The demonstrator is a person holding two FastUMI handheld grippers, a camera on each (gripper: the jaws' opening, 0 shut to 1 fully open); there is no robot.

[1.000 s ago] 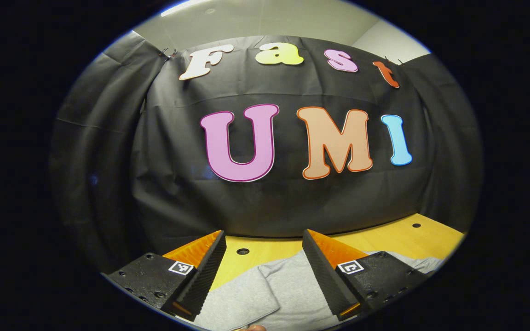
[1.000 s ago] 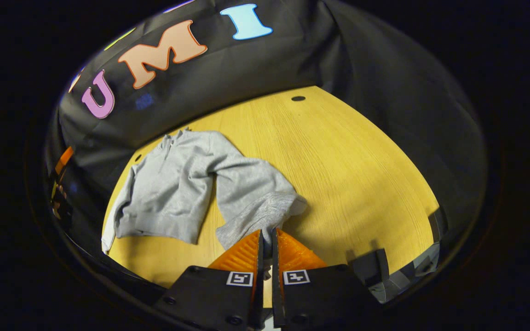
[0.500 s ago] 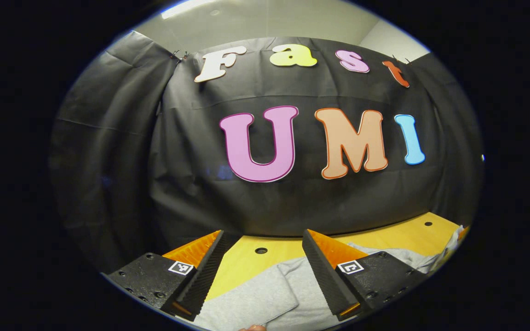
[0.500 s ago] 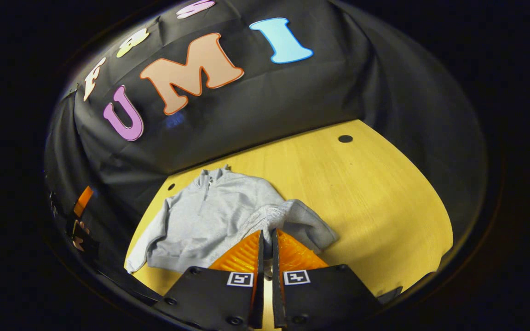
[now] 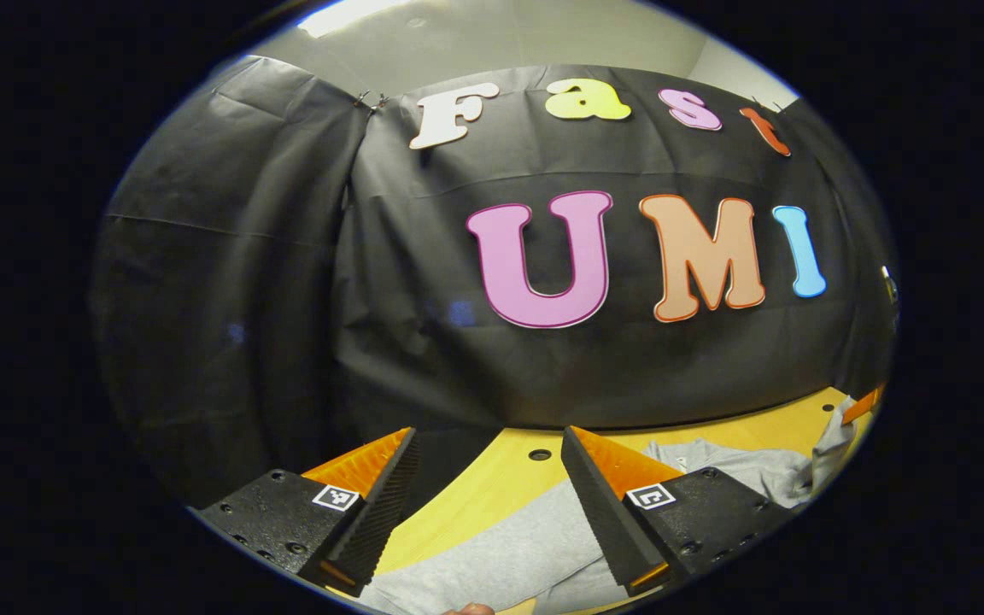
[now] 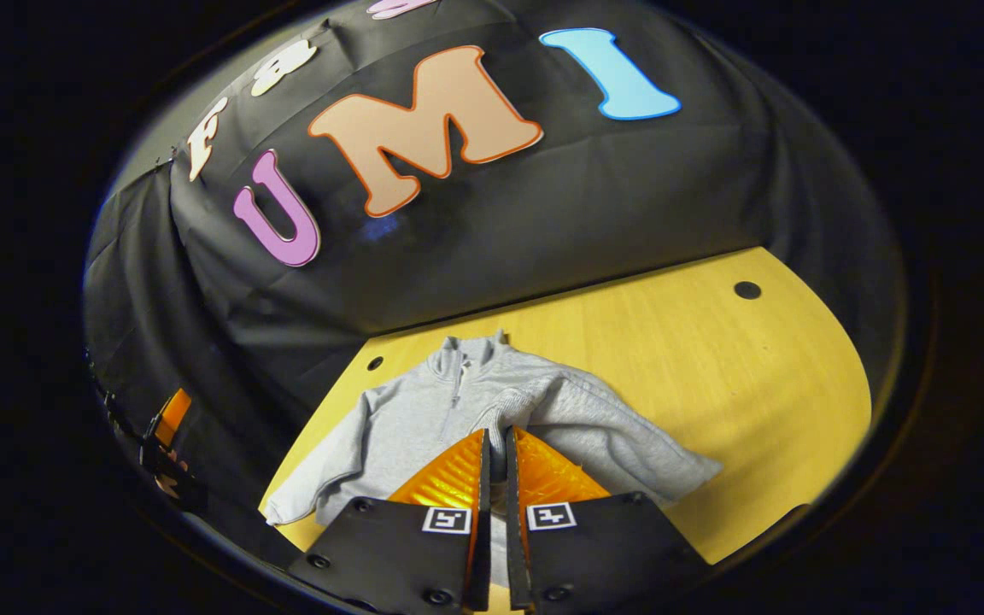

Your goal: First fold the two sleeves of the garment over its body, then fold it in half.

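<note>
Grey garment point(image 6: 449, 410) flat on desk point(image 6: 714, 376), right sleeve point(image 6: 594, 427) pinched in right gripper point(image 6: 496, 448) over its body, left gripper point(image 5: 488, 478) fingers wide above left sleeve point(image 5: 492, 555); risk: early release leaves sleeve bunched, crooked.

A light heather-grey garment point(image 6: 492, 401) with ribbed cuffs lies low and centre in the right gripper view on a yellow wood-grain table point(image 6: 714, 376) dotted with small dark holes point(image 6: 746, 289); black cloth wall point(image 5: 227, 282) above.
</note>
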